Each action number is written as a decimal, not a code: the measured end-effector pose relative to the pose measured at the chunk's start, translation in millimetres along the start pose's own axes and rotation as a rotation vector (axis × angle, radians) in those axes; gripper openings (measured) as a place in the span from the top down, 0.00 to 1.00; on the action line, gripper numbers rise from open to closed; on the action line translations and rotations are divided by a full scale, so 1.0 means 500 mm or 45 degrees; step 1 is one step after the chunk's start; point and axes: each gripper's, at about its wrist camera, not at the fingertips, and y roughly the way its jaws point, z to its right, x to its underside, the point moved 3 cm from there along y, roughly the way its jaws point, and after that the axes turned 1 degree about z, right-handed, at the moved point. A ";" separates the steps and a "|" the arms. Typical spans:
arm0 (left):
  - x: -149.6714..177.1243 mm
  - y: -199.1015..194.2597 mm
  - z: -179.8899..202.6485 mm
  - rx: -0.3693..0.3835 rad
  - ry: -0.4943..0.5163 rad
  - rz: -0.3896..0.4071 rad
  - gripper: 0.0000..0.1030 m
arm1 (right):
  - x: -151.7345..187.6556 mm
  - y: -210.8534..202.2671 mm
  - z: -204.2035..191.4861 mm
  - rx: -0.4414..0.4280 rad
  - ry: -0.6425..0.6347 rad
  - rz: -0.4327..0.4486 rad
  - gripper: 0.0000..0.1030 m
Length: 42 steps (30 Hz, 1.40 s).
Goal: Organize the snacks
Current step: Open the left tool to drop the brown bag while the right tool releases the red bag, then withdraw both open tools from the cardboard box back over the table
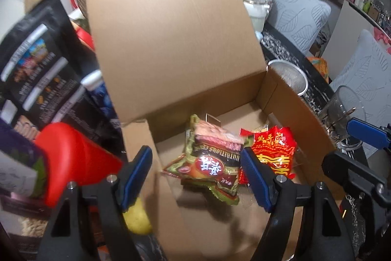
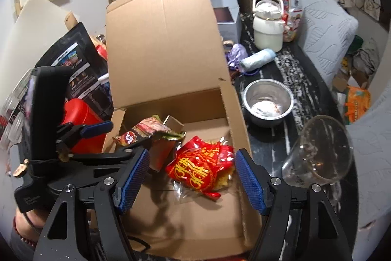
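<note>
You've got both sets of tongs hanging over the open cardboard box (image 2: 171, 212), left tongs (image 1: 195, 177) and right tongs (image 2: 191, 181) each spread wide with nothing pinched. Looks like you're partway in: two snacks already sit on the box floor, a green-and-brown packet (image 1: 210, 163) toward the box's left wall and a red packet (image 2: 202, 168) next to it on the right-wall side, edges touching or overlapping. The green one's long axis runs roughly from the near edge toward the back flap, top end lifted a bit. The red one lies crumpled, more or less crosswise. What's left, I'd guess, is the pile outside the left wall: a big black pouch (image 1: 36, 60), a red container (image 1: 78, 158), and something yellow (image 1: 138, 219).
</note>
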 end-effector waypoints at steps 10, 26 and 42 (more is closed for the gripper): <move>-0.001 -0.159 -0.016 0.003 0.007 0.152 0.28 | -0.016 -0.117 -0.034 0.040 -0.028 0.133 0.29; 0.052 -0.409 -0.029 -0.013 0.045 0.370 0.27 | 0.009 -0.328 -0.103 0.139 -0.095 0.349 0.24; 0.169 -0.549 -0.012 -0.011 0.112 0.505 0.26 | 0.124 -0.449 -0.130 0.190 -0.115 0.436 0.20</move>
